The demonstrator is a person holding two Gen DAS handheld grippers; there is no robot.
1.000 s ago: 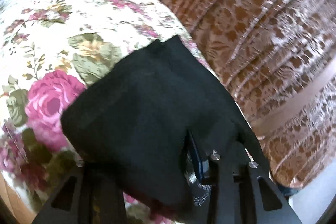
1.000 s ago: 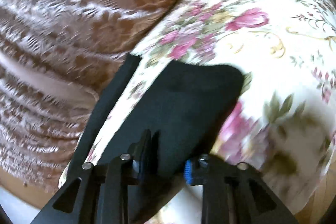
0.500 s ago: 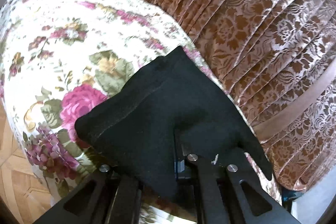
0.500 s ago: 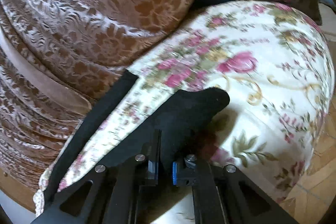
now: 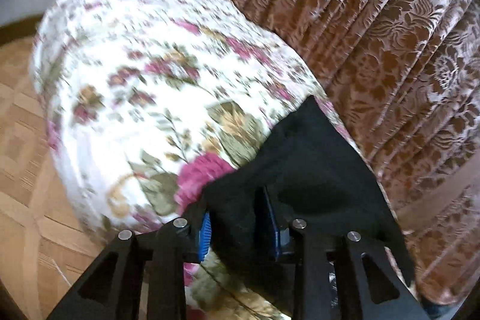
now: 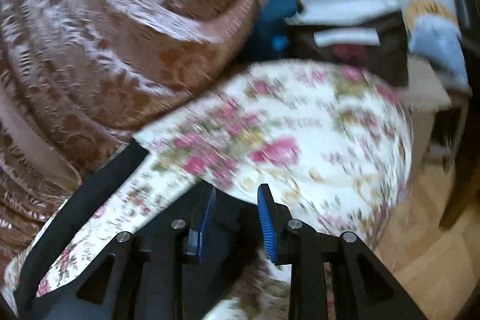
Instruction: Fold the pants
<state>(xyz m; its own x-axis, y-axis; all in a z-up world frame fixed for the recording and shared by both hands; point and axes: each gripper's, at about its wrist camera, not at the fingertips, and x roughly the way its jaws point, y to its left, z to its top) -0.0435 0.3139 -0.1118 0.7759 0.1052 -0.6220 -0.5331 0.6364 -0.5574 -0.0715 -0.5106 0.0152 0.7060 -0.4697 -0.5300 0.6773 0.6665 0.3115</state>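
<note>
- We see the left claw (image 5: pixel 237 225) with its blue-padded fingers (image 5: pixel 205 236) parted, a fold of the black pants (image 5: pixel 303 167) lying between them; whether the pads press the cloth, we cannot tell.
- The pants rest on the near right part of the floral bedspread (image 5: pixel 156 86), close beside the brown damask cover (image 5: pixel 390 56).
- The right claw (image 6: pixel 237 218) stands open with nothing clamped; dark cloth lies under it (too blurred to read well).
- In the right view, a long black strip of the pants (image 6: pixel 90 194) runs along the left edge of the floral bedspread (image 6: pixel 315 134).
- Parquet floor (image 5: pixel 21 158) shows at the left.
</note>
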